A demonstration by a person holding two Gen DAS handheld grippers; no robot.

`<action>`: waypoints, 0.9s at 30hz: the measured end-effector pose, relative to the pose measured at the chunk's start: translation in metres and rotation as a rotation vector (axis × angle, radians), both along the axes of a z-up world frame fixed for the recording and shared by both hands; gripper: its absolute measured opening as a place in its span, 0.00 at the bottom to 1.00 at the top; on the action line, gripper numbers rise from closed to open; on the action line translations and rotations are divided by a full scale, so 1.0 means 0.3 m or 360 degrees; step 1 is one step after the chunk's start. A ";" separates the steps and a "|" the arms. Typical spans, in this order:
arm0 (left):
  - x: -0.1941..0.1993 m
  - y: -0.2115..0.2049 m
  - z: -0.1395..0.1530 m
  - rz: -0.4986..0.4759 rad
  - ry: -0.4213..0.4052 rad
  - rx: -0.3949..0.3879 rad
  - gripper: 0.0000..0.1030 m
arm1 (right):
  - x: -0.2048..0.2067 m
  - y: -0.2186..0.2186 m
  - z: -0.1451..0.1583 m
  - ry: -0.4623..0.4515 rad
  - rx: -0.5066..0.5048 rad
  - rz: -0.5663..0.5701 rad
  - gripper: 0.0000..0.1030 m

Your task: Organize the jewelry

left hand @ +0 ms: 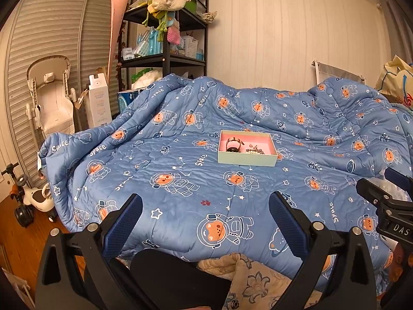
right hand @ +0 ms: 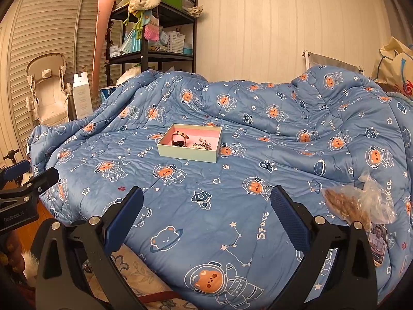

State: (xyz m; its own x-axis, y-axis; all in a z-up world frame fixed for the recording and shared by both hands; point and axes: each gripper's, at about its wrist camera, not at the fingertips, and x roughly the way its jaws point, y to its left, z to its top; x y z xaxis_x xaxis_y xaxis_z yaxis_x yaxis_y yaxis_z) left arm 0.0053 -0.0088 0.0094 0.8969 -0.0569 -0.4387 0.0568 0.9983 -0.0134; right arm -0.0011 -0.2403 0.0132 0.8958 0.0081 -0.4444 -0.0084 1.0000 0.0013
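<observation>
A shallow pale green box with a pink inside [left hand: 246, 159] [right hand: 189, 155] sits on the blue astronaut-bear quilt [left hand: 180, 180] [right hand: 232, 180], far ahead of both grippers. In it lie a watch with a dark face [left hand: 233, 146] [right hand: 179, 139] and a small heap of beaded jewelry [left hand: 254, 150] [right hand: 202, 145]. My left gripper [left hand: 206, 206] is open and empty near the bed's front edge. My right gripper [right hand: 207, 201] is open and empty beside it. The right gripper also shows at the right edge of the left wrist view [left hand: 387, 201].
A clear plastic bag of brownish pieces [right hand: 361, 204] and a phone [right hand: 378, 242] lie on the quilt at the right. A black shelf rack [left hand: 165, 38] with hanging knit bags, a folded high chair [left hand: 51, 95] and a ride-on toy [left hand: 33, 201] stand at the left.
</observation>
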 end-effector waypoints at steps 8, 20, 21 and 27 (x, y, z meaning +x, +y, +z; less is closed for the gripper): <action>0.000 0.001 0.001 0.0001 0.0001 -0.0006 0.94 | -0.002 -0.002 0.001 -0.0001 0.0000 0.0001 0.94; -0.002 -0.001 0.002 -0.0002 0.0000 -0.0002 0.94 | -0.003 -0.001 0.002 -0.0003 -0.0002 0.0002 0.94; -0.002 0.000 0.002 -0.0002 -0.0001 -0.0002 0.94 | -0.003 -0.001 0.003 -0.0003 -0.0002 0.0001 0.94; -0.002 -0.004 0.004 -0.0003 -0.0002 0.0000 0.94 | -0.003 0.000 0.003 -0.0004 -0.0005 0.0006 0.94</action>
